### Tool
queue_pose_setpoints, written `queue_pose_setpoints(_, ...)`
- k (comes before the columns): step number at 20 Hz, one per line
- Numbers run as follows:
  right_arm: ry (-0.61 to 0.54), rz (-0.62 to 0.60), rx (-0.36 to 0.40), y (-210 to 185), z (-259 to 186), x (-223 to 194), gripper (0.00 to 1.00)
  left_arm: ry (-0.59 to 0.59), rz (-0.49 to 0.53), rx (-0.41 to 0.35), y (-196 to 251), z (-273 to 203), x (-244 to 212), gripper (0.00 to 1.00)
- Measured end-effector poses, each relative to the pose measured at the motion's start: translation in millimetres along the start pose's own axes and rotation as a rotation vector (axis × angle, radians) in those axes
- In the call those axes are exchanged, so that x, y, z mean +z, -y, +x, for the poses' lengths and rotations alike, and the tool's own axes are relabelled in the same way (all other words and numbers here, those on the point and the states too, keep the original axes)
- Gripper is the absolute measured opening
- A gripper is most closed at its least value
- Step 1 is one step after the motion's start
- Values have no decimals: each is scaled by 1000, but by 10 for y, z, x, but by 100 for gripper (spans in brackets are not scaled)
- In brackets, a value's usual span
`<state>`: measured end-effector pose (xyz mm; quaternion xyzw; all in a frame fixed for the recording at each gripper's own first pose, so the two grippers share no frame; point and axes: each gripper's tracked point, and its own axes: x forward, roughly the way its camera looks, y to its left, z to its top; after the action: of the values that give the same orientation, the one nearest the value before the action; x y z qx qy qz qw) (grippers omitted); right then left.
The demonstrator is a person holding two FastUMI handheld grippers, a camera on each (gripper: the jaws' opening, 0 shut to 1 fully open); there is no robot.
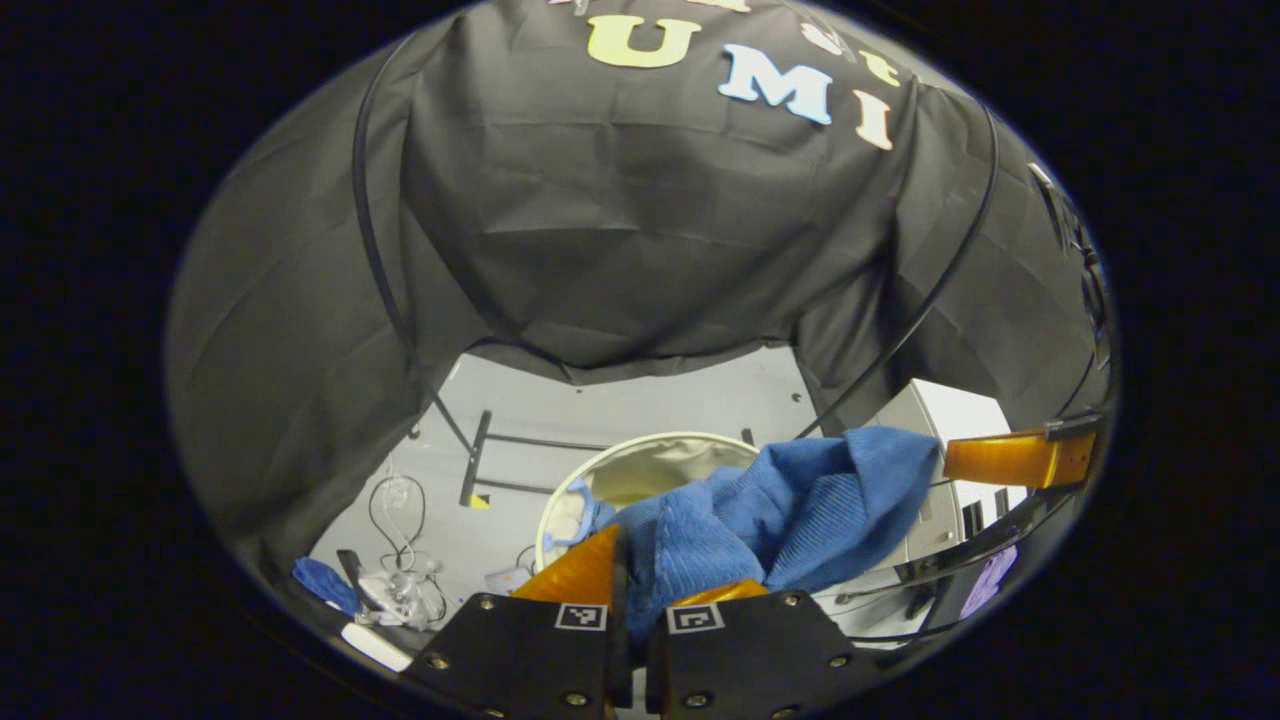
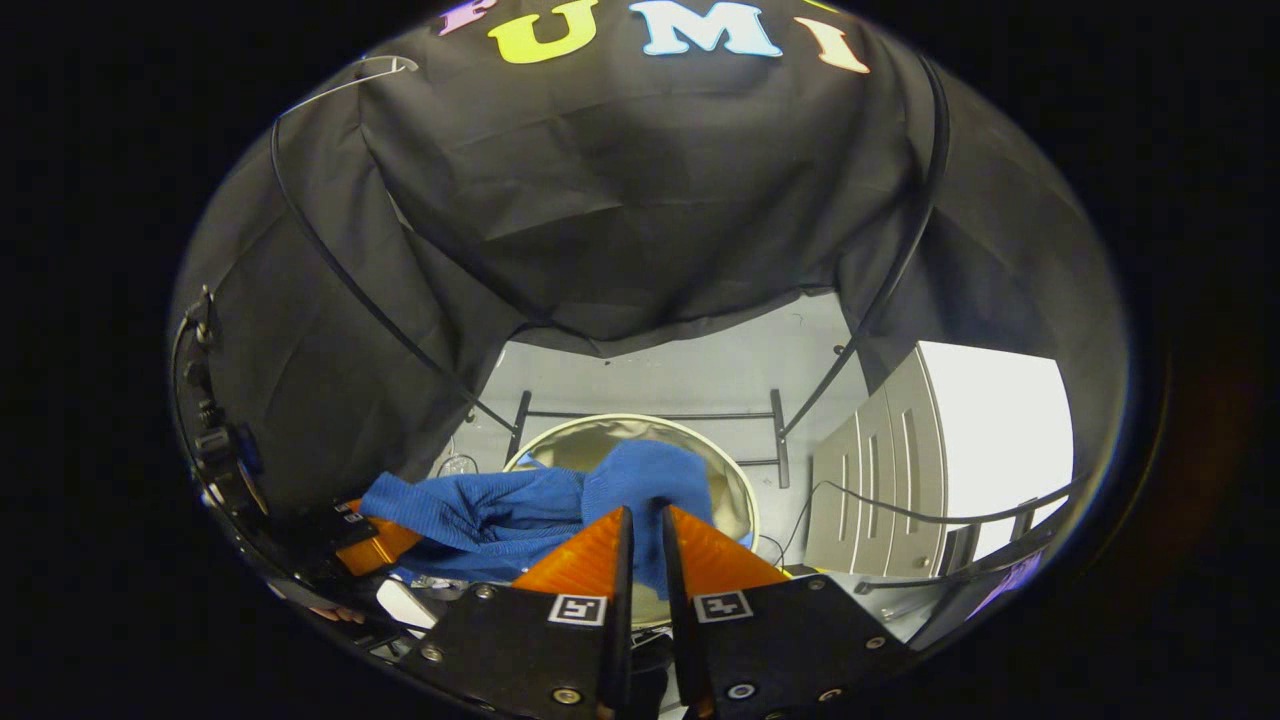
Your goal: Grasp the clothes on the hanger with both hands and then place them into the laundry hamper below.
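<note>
A blue ribbed garment [image 1: 790, 510] hangs stretched between both grippers, above the round cream-rimmed laundry hamper [image 1: 640, 445]. In the left gripper view my left gripper [image 1: 640, 585] is shut on one bunched end of the cloth, and the right gripper [image 1: 1015, 458] shows at the far right holding the other end. In the right gripper view my right gripper [image 2: 645, 545] is shut on a fold of the blue garment [image 2: 560, 505], over the hamper [image 2: 700, 435]. The left gripper [image 2: 375, 545] shows at the lower left on the cloth's far end. A blue hanger hook [image 1: 580, 500] pokes out beside the cloth.
A black rack's feet [image 2: 775, 435] stand on the grey floor behind the hamper. A white cabinet [image 2: 900, 480] stands to the right. Cables and a small blue cloth [image 1: 325, 582] lie on the floor at the left.
</note>
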<state>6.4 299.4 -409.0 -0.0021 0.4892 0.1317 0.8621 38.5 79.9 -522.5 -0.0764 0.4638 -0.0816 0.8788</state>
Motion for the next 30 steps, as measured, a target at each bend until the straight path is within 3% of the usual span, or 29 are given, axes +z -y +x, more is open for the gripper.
queue_pose_setpoints(1,0,2,7,-7,-28,11,27,-7,-18,-5,14,-7,-43,5)
queue_pose_setpoints(2,1,1,16,-31,-60,-4,21,-17,-35,-4,8,-37,-82,12)
queue_pose_setpoints(3,8,-2,18,-33,-109,8,32,-24,-50,-10,16,-81,-104,13)
queue_pose_setpoints(4,14,-7,16,-16,-169,1,39,-18,-56,-21,55,-140,-90,26)
queue_pose_setpoints(7,31,7,14,70,-319,8,80,10,-32,15,43,-263,96,62)
queue_pose_setpoints(9,64,19,2,211,-423,114,95,44,-20,51,66,-432,305,87)
queue_pose_setpoints(11,107,22,3,355,-531,290,92,93,-5,70,181,-674,577,87)
queue_pose_setpoints(13,136,29,22,491,-623,430,95,147,17,98,339,-940,811,87)
queue_pose_setpoints(14,141,26,32,575,-674,473,95,167,25,115,439,-1081,911,96)
queue_pose_setpoints(15,150,22,38,661,-738,538,95,187,25,130,534,-1199,994,87)
queue_pose_setpoints(19,268,-5,70,945,-1116,887,95,306,16,208,950,-1746,1412,91)
queue_pose_setpoints(23,458,-48,73,1285,-1628,1366,95,457,10,227,1345,-2399,1865,95)
queue_pose_setpoints(27,680,-90,73,1481,-2217,1931,95,669,-8,263,1658,-3030,2530,90)
queue_pose_setpoints(30,838,-138,83,1574,-2750,2253,91,824,-29,230,1912,-3586,2827,87)
